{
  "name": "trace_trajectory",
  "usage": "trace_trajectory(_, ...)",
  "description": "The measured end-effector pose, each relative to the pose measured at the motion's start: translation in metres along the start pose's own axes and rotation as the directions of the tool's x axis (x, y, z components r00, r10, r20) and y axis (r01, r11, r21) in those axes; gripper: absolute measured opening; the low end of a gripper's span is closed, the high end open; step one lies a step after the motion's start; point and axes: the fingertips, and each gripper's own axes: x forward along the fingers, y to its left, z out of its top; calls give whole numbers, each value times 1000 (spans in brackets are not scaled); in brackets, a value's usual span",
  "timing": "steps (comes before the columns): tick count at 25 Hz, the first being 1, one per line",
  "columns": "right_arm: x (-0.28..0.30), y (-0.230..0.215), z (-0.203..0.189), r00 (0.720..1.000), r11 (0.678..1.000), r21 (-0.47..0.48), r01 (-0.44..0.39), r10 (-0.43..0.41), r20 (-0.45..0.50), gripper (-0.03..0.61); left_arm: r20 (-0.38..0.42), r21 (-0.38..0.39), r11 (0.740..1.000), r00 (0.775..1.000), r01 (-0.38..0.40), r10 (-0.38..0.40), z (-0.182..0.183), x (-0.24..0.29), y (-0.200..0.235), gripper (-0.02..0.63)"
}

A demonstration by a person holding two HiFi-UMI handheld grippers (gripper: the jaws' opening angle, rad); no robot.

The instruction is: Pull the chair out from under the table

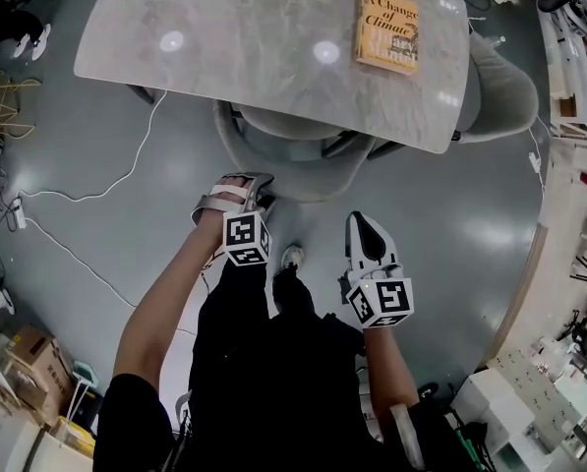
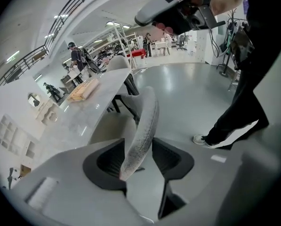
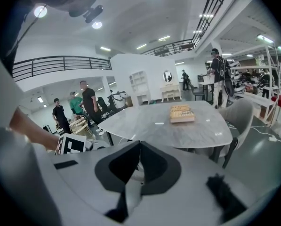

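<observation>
- Between the spread left tongs (image 2: 140,161) stands the top rim of the chair (image 2: 143,121)'s grey backrest. The pads flank it on either side and do not look clamped on it yet.
- From the head view, the chair (image 1: 293,170) sits tucked under the near edge of the table (image 1: 224,37). Its seat is hidden beneath the top, and only the curved backrest pokes out toward the person.
- That backrest runs as an arc from left to right along the table edge and bows toward the person. The left tongs (image 1: 242,183) meet it on its left part, crossing the rim.
- The right tongs (image 1: 362,226) are pressed together on nothing. They hang near the backrest's right part but apart from it, so the left hand is plainly the nearer one. In the right gripper view the right tongs (image 3: 138,166) point over the table.
- My reading: the pull has to go straight back from the table, toward the person, once the left tongs pinch the rim.
- The person's own legs and a shoe (image 1: 291,257) stand right behind the chair, in that path.
- A white cable (image 1: 126,180) trails over the floor to the left. A second chair (image 1: 504,87) sits at the table's right end, well apart.
- A book (image 1: 388,29) lies on the table, clear of all this.
</observation>
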Motion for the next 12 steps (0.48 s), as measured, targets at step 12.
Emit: trace_trajectory(12,17,-17,-7,998,993,-116,10,-17,-59,17,2,52,999,1000,14,-14,2,3,-4,123)
